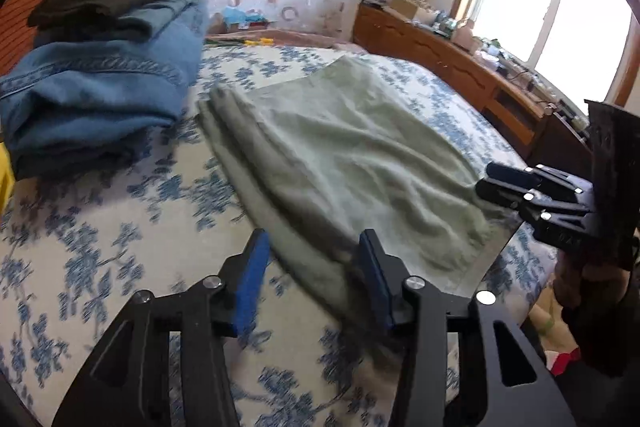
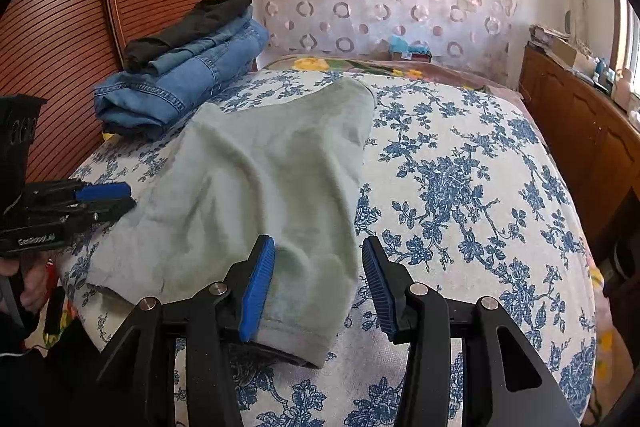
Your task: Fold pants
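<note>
Left wrist view showed the left gripper (image 1: pixel 314 255) with jaws spread wide, nothing between them, hovering over the near edge of the pants (image 1: pixel 344 163). Pants were pale green, folded lengthwise, lying wrinkled on the bed (image 1: pixel 100 247) with its blue floral cover. Right gripper (image 1: pixel 496 179) sat at the pants' right edge, seen side-on; fingers looked nearly together, but whether it pinched cloth could not be told. Right wrist view showed the right gripper (image 2: pixel 318 279) parted wide, straddling the pants' (image 2: pixel 260 179) hem corner, not clamped. Left gripper (image 2: pixel 116 199) was at the pants' left edge. Folded jeans (image 2: pixel 180 87) with a black garment (image 2: pixel 192 23) on top lay near the headboard (image 2: pixel 80 7), apart from the pants.
</note>
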Motion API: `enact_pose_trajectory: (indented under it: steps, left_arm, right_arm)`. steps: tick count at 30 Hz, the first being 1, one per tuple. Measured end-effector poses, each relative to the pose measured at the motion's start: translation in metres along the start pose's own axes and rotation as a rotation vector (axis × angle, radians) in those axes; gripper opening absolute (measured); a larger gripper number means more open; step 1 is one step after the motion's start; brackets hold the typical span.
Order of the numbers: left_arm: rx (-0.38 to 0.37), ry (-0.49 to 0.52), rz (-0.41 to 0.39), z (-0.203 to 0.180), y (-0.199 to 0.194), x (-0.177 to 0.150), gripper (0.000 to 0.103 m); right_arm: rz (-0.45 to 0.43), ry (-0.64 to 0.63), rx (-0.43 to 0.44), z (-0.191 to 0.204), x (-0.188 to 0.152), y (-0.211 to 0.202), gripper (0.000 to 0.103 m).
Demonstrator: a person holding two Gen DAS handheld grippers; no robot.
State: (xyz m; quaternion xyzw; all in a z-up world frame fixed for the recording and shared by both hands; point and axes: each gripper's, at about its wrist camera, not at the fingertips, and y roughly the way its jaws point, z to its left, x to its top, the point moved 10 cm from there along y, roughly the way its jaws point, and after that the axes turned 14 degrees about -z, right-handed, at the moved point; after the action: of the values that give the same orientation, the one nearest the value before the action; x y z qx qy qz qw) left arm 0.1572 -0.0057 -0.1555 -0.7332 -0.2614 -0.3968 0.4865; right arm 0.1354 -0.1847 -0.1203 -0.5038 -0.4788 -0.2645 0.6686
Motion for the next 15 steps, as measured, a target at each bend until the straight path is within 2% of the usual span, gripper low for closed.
enact_pose_trajectory:
  steps: [4,5,7,8,11,15]
  left_arm:
    - [0.016,-0.005,-0.006,0.001,0.013,0.004,0.046]
    - [0.007,-0.006,0.005,0.0,0.017,0.003,0.037]
    - [0.002,-0.006,0.026,0.0,0.022,0.001,0.03]
    - [-0.003,0.004,0.024,-0.001,0.023,0.001,0.02]
    - [-0.005,0.013,0.029,-0.004,0.021,-0.002,0.005]
    - [0.022,0.024,-0.008,-0.002,0.005,0.003,0.004]
  right_arm:
    - [0.001,-0.004,-0.006,-0.001,0.0,0.002,0.048]
    - [-0.001,-0.004,-0.007,-0.001,0.0,0.003,0.048]
    - [-0.001,0.005,-0.013,-0.004,0.001,0.005,0.049]
    - [-0.002,0.01,-0.015,-0.005,0.001,0.005,0.052]
    - [-0.001,0.017,-0.019,-0.009,0.001,0.006,0.053]
    - [0.014,0.021,-0.021,-0.009,-0.003,0.007,0.053]
